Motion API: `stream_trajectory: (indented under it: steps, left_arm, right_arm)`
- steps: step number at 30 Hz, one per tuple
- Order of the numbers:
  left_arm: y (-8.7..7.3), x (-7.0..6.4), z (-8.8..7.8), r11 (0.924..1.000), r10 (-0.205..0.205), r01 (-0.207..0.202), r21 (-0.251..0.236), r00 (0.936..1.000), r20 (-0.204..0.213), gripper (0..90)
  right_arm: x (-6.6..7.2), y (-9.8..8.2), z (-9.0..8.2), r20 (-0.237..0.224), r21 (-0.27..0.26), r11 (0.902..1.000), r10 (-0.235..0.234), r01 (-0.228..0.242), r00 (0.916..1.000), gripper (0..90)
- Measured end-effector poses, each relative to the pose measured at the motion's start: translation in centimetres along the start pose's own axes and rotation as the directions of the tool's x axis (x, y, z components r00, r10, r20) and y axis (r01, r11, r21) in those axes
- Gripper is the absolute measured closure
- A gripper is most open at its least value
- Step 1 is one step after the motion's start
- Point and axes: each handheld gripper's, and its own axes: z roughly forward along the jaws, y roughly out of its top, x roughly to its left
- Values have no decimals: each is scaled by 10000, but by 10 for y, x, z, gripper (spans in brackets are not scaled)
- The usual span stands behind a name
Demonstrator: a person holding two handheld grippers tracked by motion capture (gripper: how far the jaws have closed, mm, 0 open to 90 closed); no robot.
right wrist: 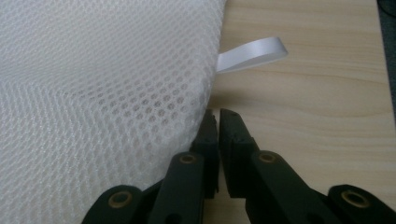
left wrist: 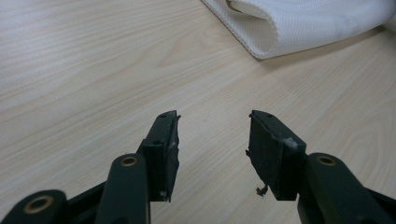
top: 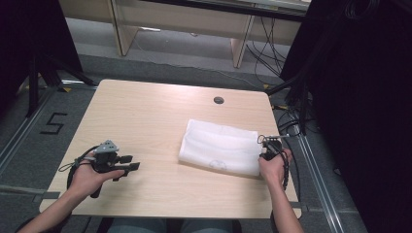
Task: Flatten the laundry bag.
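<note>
A folded white mesh cloth (top: 218,145) lies on the right half of the wooden table (top: 141,111). My right gripper (top: 265,142) rests at the cloth's right edge. In the right gripper view its jaws (right wrist: 218,122) stand almost together with a thin slit and nothing between them, the mesh (right wrist: 102,93) just to their left and a white ribbon loop (right wrist: 252,53) beyond. Near the table's front left, my left gripper (top: 130,164) points right, toward the cloth. Its jaws (left wrist: 212,140) are open over bare wood, and the cloth's folded corner (left wrist: 299,23) lies farther off.
A dark round cable hole (top: 218,100) sits near the table's far edge. Black stands and cables (top: 291,97) crowd the floor to the right, and a tripod (top: 43,68) stands at the left. A floor mark reads 5 (top: 52,123).
</note>
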Motion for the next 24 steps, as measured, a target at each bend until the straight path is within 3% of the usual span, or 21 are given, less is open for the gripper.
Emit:
stream_trajectory:
  steps: [1, 2, 4, 5, 6, 9, 10, 13, 14, 15, 24]
  left_arm:
    - [0, 0, 0, 10000, 8, -8, -5, 10000, 14, 517]
    - [0, -1, 0, 10000, 24, -24, 2, 10000, 29, 517]
    - [0, -2, 0, 10000, 22, -22, 9, 10000, 8, 514]
    - [-1, -2, 0, 10000, 57, -57, 52, 10000, 71, 514]
    - [-1, -2, 1, 9999, 93, -93, 63, 9999, 101, 513]
    - [-1, -3, 1, 9999, 109, -111, 113, 9998, 135, 511]
    - [-1, -3, 2, 9998, 154, -156, 119, 9998, 130, 511]
    - [-1, -4, 2, 9998, 171, -174, 126, 9997, 177, 509]
    - [-1, -4, 2, 9998, 171, -174, 126, 9997, 177, 508]
    - [-1, -4, 2, 9997, 186, -189, 140, 9996, 192, 508]
    - [-1, -5, 2, 9996, 235, -239, 171, 9995, 219, 507]
  right_arm:
    - [4, 1, 0, 32, 120, 9998, 139, -140, 9999, 868]
    - [4, 2, 2, -7, -134, 9995, -295, 295, 9996, 867]
    - [8, 5, 5, -97, -253, 9984, -513, 511, 9986, 861]
    - [12, 6, 5, -207, -112, 9994, -326, 324, 9993, 859]
    - [14, 8, 7, -217, -231, 9981, -576, 571, 9981, 857]
    - [22, 12, 9, -256, 76, 9991, -413, 415, 9988, 855]
    - [27, 16, 13, -272, -89, 9960, -891, 889, 9957, 853]
    - [39, 21, 17, -366, -194, 9951, -975, 968, 9946, 848]
    - [45, 23, 16, -455, 48, 9973, -727, 730, 9963, 845]
    - [47, 25, 18, -441, -151, 9944, -1048, 1042, 9935, 845]
    - [76, 36, 25, -896, -285, 9882, -1524, 1505, 9842, 841]
